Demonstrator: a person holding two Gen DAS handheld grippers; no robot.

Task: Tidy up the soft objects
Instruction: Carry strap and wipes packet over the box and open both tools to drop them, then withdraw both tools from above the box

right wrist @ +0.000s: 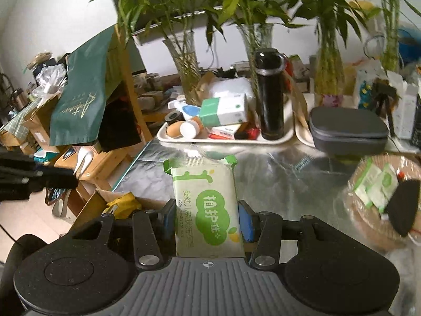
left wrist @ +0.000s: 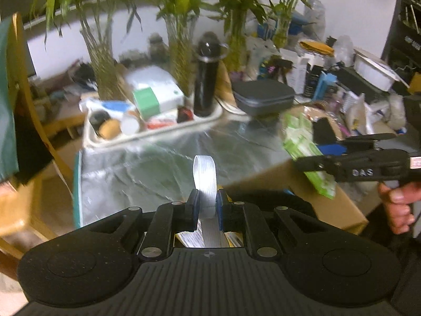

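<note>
The left gripper [left wrist: 206, 206] is clamping its jaws tight on a flat white elastic strap [left wrist: 204, 176], which is looping up out of the pinch (its lower end is disappearing below the fingers); the right gripper [right wrist: 208, 217] is squeezing a green-and-white soft pack [right wrist: 206, 205] between its blue pads, the pack sticking forward over the silver foil sheet [right wrist: 276, 184] that is covering the table. In the left wrist view the same pack [left wrist: 305, 144] is showing at the right, held in the black tool by a hand [left wrist: 397, 208]. To the right a woven basket [right wrist: 368, 226] is holding similar small packs; beyond the foil a white tray [right wrist: 223, 139] is carrying a black bottle [right wrist: 269, 94] and boxes, a grey case [right wrist: 347, 129] is sitting beside it, and glass vases of bamboo [right wrist: 252, 13] are standing behind.
</note>
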